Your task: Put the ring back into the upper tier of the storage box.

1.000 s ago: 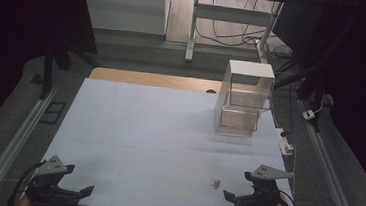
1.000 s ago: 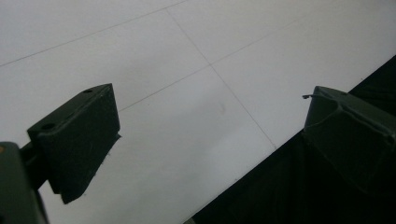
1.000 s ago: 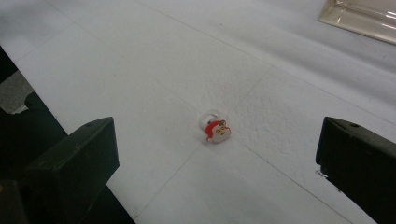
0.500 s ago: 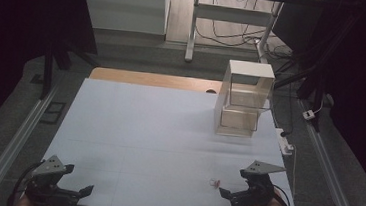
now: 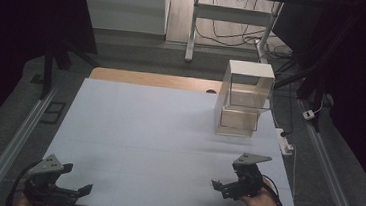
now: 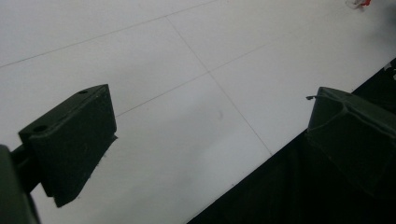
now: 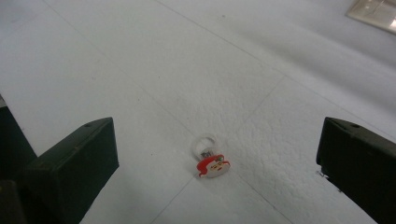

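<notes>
Approach step, pre-grasp, as judged from the layout. The right gripper (image 7: 217, 154) is held low over the table (image 5: 158, 131) near its front right corner, jaws spread wide with nothing between the pads. The ring (image 7: 211, 158) is seen lying flat on the table in the right gripper view, roughly centred between the jaws but ahead of them, not touched. It is a small pale hoop, apparently translucent plastic, topped with a flat red-and-white Santa-face charm; it looks light, thin and low-profile. In the left gripper view the same item is caught as a red speck at the top right corner (image 6: 358, 3), well apart from that claw. The left gripper (image 5: 65, 188) is parked at the front left edge, jaws likewise apart and empty, partly over the table lip. The table surface is matte white, faintly grainy like foam board, crossed by thin seam lines. A clear-walled shelf box (image 5: 244, 98) with a white frame is stood at the far right, well apart from both grippers. Next move called for: right gripper eased forward and lowered until the pads straddle the charm, then closed gently; slip is likely on so thin a part, so a near-flush descent is needed.
</notes>
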Demonstrator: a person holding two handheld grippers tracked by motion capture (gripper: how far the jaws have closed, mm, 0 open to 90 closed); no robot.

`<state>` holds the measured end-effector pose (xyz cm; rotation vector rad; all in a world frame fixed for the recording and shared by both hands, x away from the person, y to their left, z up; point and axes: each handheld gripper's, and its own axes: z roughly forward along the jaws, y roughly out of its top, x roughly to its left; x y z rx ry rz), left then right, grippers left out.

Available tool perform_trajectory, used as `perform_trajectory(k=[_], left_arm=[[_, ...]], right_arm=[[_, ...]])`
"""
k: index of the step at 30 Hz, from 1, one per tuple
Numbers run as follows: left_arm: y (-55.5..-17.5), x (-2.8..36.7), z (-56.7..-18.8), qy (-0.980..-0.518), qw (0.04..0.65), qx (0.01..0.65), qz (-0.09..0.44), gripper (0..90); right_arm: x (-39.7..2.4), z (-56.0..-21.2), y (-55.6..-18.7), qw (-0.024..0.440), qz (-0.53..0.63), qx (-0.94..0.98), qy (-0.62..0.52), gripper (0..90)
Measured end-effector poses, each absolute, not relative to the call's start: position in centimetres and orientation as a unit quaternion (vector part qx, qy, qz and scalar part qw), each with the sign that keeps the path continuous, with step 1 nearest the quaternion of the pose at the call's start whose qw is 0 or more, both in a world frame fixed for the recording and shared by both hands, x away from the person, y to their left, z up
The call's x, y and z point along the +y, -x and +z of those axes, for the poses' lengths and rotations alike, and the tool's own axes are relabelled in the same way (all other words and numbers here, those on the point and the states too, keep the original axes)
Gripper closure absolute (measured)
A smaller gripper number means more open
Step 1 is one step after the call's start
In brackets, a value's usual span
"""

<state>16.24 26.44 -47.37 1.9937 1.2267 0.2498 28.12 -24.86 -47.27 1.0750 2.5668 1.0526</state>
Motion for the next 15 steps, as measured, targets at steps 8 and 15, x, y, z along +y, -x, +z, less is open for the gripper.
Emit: perform_trajectory(k=[8, 15], left_arm=[[-16.2, 26.5, -47.4, -0.782, 0.385, 0.481, 0.098, 1.4], [-16.2, 26.5, -47.4, -0.782, 0.385, 0.481, 0.097, 1.4]], right_arm=[[-23.9, -48.6, -29.2, 0.075, 0.326, 0.875, -0.349, 0.0], [-23.0, -50.1, -29.8, 0.07, 0.291, 0.896, -0.326, 0.0]])
